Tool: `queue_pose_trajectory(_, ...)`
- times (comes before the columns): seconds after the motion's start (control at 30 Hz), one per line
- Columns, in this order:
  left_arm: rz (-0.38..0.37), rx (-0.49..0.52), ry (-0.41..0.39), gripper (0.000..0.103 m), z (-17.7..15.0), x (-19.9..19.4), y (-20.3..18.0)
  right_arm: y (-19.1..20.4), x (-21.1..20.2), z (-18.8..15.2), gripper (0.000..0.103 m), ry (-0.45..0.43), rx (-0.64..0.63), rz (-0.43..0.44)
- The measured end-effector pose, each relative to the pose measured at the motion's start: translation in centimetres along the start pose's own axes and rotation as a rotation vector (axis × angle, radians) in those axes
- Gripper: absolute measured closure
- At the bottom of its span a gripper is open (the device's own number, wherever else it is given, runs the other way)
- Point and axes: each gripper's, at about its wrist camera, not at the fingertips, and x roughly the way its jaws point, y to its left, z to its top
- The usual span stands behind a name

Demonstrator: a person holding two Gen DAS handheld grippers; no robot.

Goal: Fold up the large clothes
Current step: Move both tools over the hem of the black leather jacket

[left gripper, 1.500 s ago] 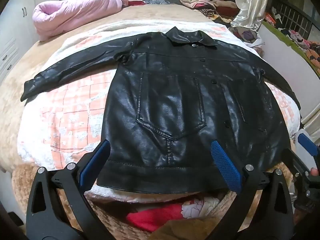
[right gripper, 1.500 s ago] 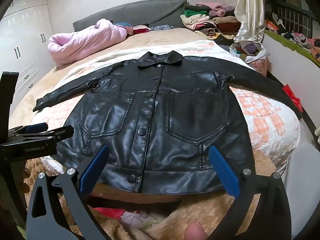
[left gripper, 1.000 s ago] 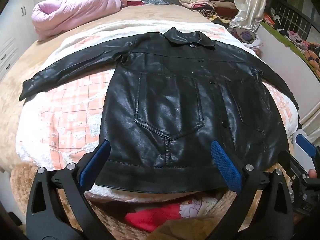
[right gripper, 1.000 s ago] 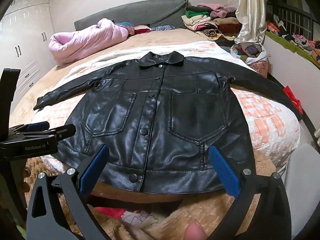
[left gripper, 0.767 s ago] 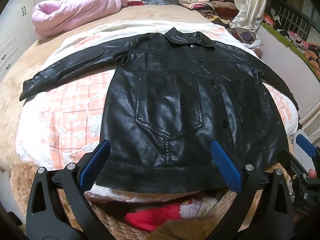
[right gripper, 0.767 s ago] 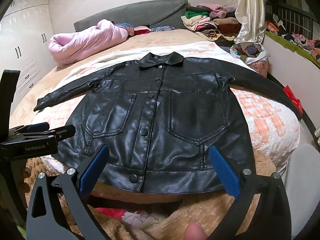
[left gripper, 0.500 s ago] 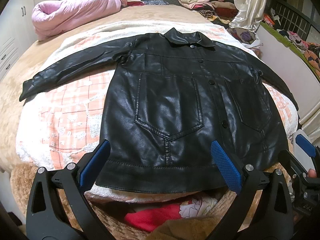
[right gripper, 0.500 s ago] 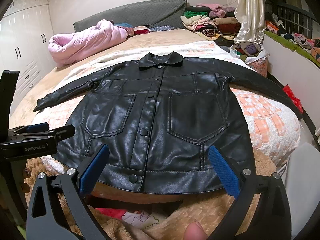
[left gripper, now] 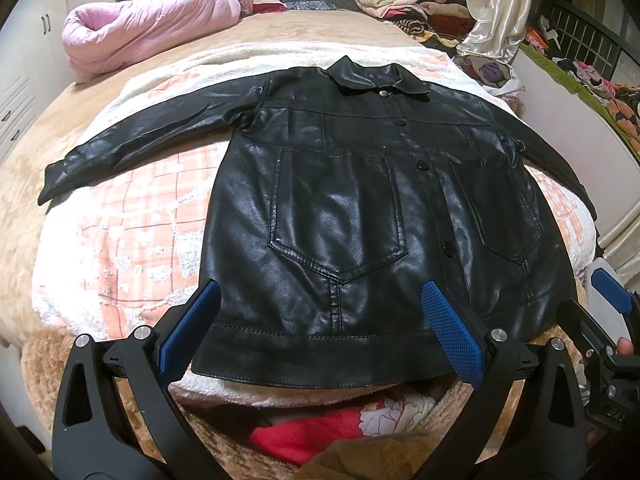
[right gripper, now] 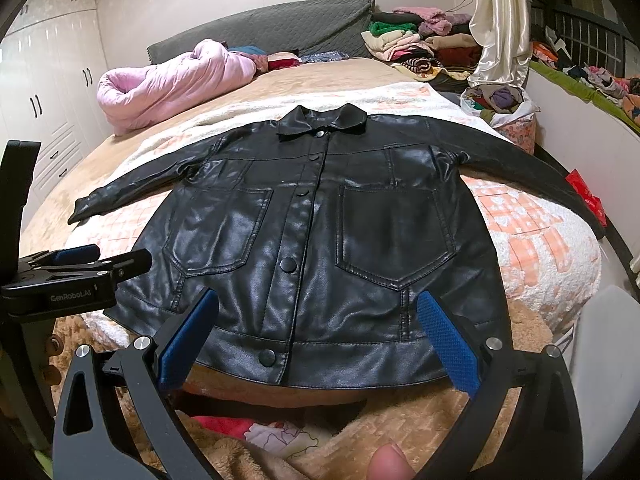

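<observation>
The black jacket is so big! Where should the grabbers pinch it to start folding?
Probably the sleeve cuffs. The black jacket lies flat, buttoned, sleeves spread. The open left gripper could come from the left for the left cuff; the open right gripper takes the other sleeve.

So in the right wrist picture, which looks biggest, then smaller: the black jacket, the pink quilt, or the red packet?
1. black jacket, clearly biggest, though it is also nearest.
2. pink quilt, farther back, so its real size is unsure.
3. red packet, smallest.
</observation>
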Motion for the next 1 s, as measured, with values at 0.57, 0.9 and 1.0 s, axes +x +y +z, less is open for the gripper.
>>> queue_pose_trajectory(0.57, -0.012, 0.003, 0.004, 0.009, 0.11, 0.44, -0.11, -0.11, 0.11, -0.06, 0.004, 0.006, 0.0, -0.001)
queue_pose_trajectory(0.9, -0.021, 0.003, 0.0, 0.009, 0.03, 0.63, 0.13, -0.13, 0.67, -0.3, 0.004, 0.007, 0.003, -0.004)
queue_pose_trajectory(1.0, -0.021, 0.005, 0.0, 0.009, 0.01, 0.69, 0.17, -0.07, 0.83, -0.35, 0.004, 0.008, 0.002, -0.002)
